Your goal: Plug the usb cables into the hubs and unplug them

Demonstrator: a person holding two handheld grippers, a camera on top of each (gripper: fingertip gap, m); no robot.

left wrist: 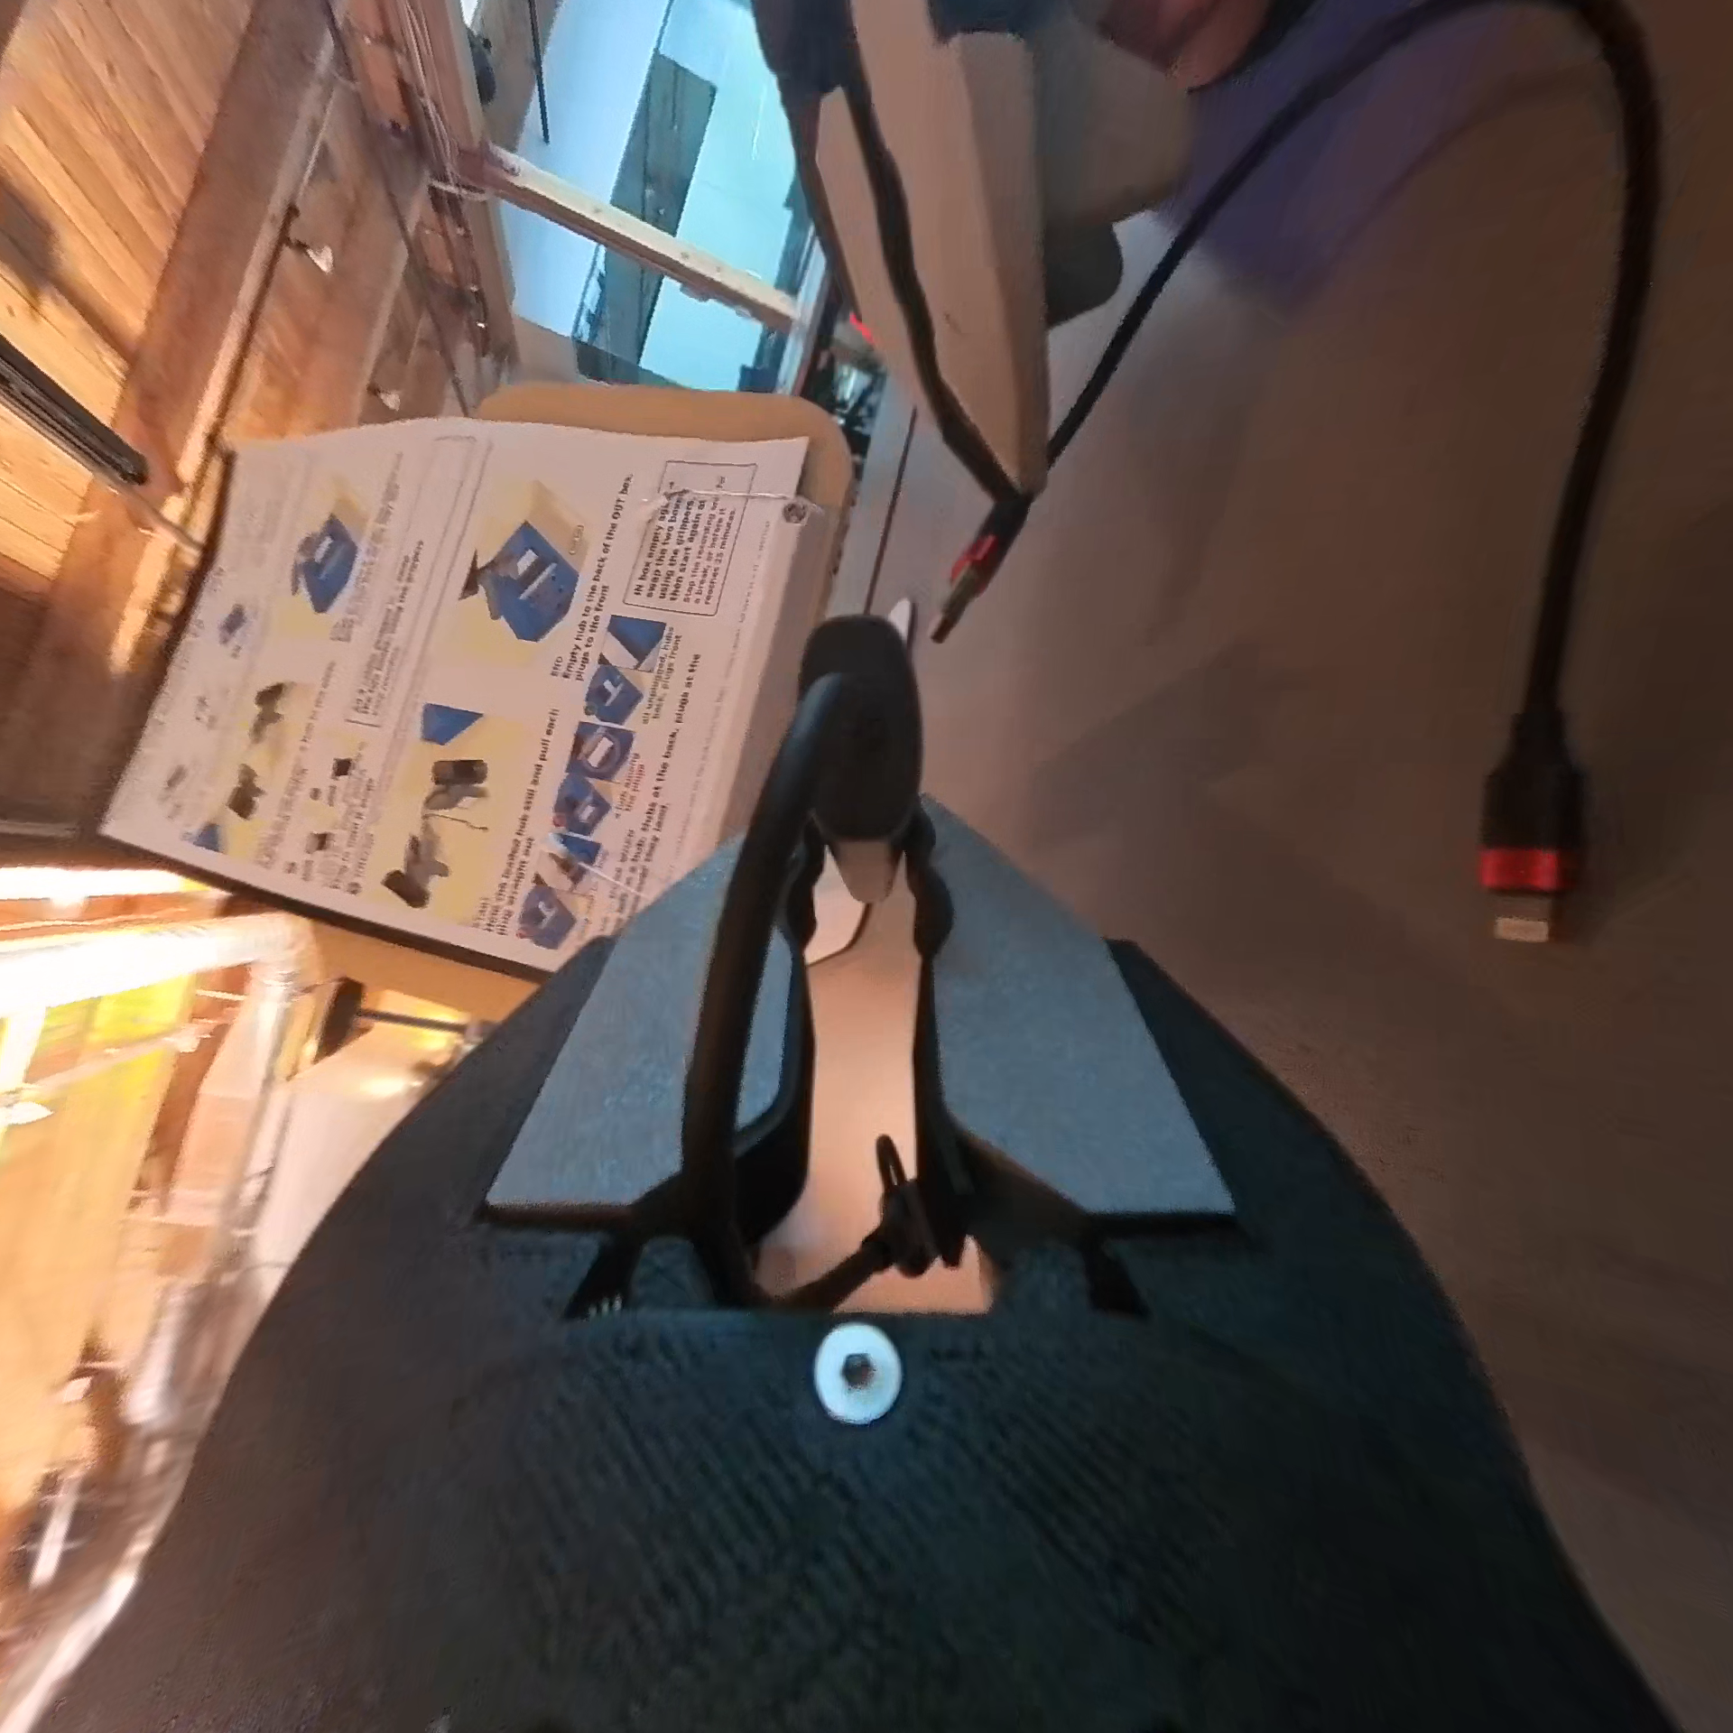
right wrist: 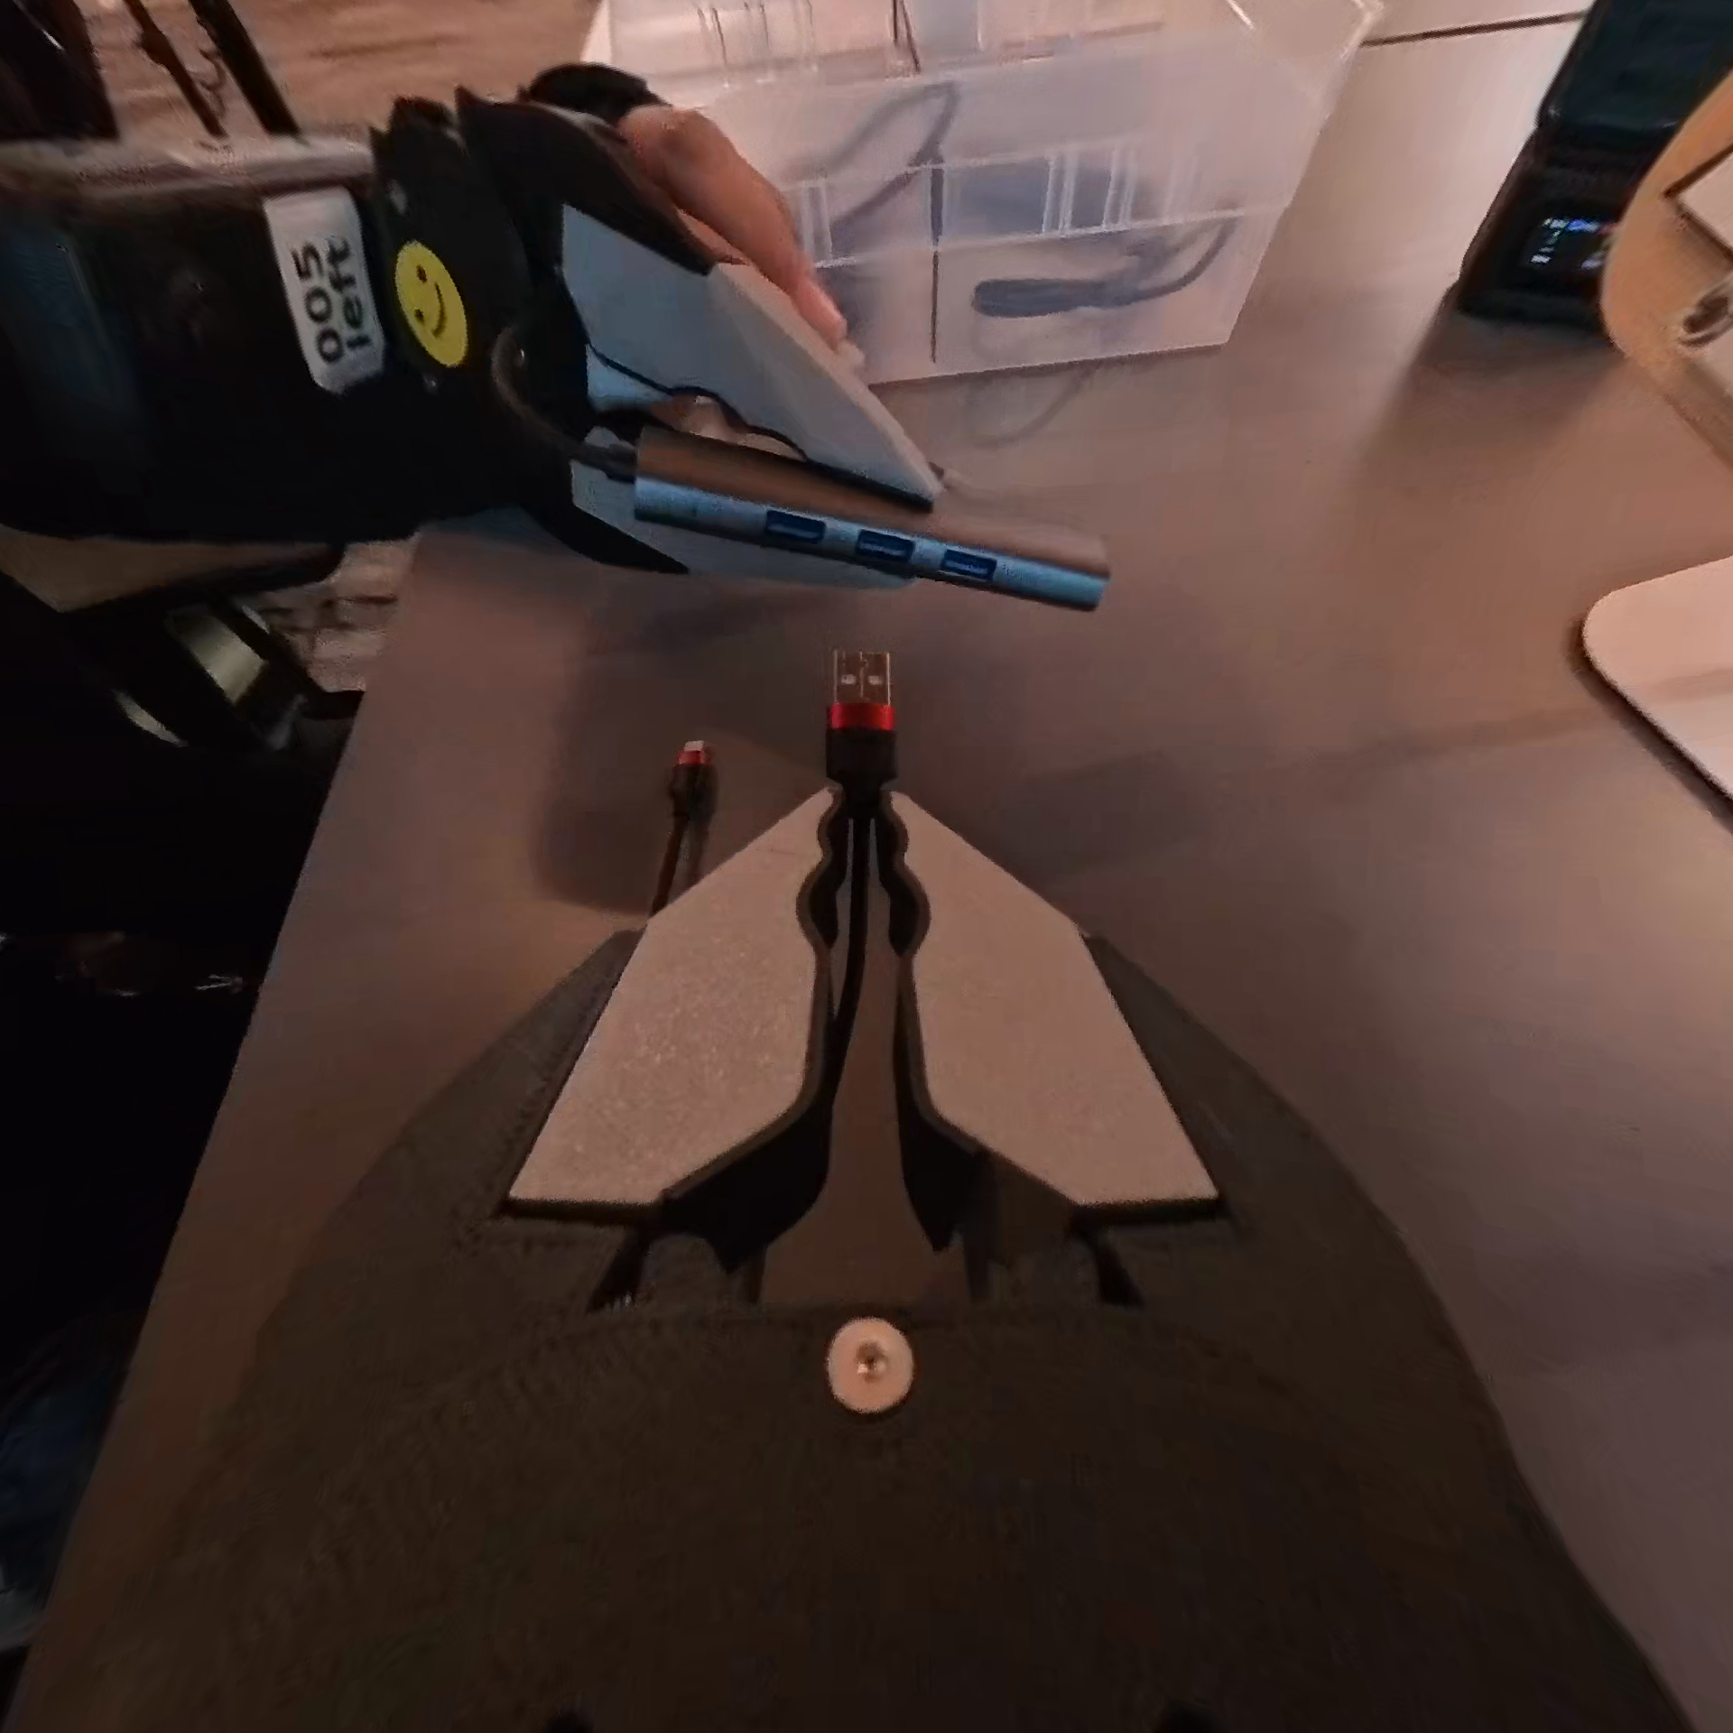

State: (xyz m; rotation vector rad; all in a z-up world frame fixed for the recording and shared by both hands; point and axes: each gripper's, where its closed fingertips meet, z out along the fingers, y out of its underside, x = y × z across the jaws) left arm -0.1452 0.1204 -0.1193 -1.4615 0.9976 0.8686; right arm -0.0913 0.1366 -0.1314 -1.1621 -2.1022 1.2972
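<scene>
We've got the right tool [right wrist: 858, 797] pinching the stiff plug [right wrist: 860, 717] by its collar, left tool [right wrist: 900, 544] clamping the light, slippery hub [right wrist: 872, 534].

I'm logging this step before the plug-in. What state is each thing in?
Left tongs: shut on the hub.
Hub: held off the table, three ports empty.
Right tongs: shut on the USB plug.
USB plug: unplugged, pointing at the hub.
Cable's other end: lying loose on the table.
</scene>
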